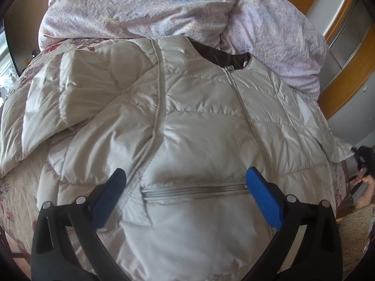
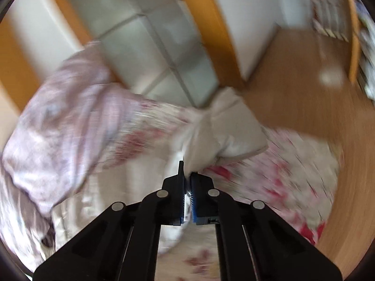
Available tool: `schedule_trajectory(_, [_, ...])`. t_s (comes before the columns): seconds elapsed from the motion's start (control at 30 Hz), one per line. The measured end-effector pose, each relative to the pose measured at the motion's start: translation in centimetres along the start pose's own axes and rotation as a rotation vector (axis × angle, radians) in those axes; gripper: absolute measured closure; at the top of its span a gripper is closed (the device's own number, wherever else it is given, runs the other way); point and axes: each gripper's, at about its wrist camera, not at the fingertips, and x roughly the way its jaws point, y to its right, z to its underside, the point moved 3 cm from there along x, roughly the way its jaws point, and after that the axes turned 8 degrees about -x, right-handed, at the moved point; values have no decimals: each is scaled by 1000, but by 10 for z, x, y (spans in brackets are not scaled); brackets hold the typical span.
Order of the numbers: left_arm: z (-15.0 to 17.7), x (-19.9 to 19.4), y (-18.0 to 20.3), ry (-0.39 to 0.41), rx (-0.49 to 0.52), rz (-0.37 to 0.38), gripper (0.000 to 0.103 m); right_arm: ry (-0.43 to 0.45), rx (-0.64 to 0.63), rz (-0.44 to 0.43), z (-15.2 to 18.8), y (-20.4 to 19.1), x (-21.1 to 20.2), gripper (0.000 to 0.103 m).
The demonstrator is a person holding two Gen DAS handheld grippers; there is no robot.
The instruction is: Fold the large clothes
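**Jacket flat on bed, right jaws clamped on sleeve**

Pale grey quilted puffer jacket (image 1: 199, 121) lies front-up on the bed with the floral cover (image 1: 14, 201). Front zip closed up to the dark-lined collar; horizontal pocket zip (image 1: 194, 190) visible low on the front. One sleeve (image 1: 70, 89) is folded inward across the chest, at picture left in the left wrist view.

Left gripper (image 1: 185, 178): jaws wide apart, blue pads either side of the pocket zip, above the jacket front. Nothing between them is gripped; cannot tell whether the tips touch the fabric.

Right gripper (image 2: 187, 175): jaws together, clamped on a fold of the jacket's other sleeve (image 2: 225, 128). The sleeve fabric rises bunched from the tips, over the floral bed cover. This view is heavily motion-blurred.

Crumpled lilac duvet (image 1: 164, 7) is heaped on the bed beyond the collar. Wooden floor (image 2: 304, 93) and orange-framed doors with frosted panels (image 2: 164, 46) beyond the bed.
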Motion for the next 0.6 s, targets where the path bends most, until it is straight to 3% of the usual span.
schedule_trajectory(0.13, [-2,-9,-11,31,-14,-20,2,37,-176,-121,-11,-83,-16,98])
schedule_trajectory(0.3, [-5,-20,-30,73,-48,-47,2,12,-352,-334,14,-189,-29,98])
schedule_trajectory(0.4, [-6,-28,-44,104,-82,-52,2,-23,-460,-502,47,-258,-39,98])
schedule_trajectory(0.53, [-10,-40,-70,140,-134,-93,2,-113,-565,-659,97,-317,-46,98])
schedule_trajectory(0.6, [-11,-47,-86,173,-170,-80,2,-164,-594,-696,118,-337,-43,98])
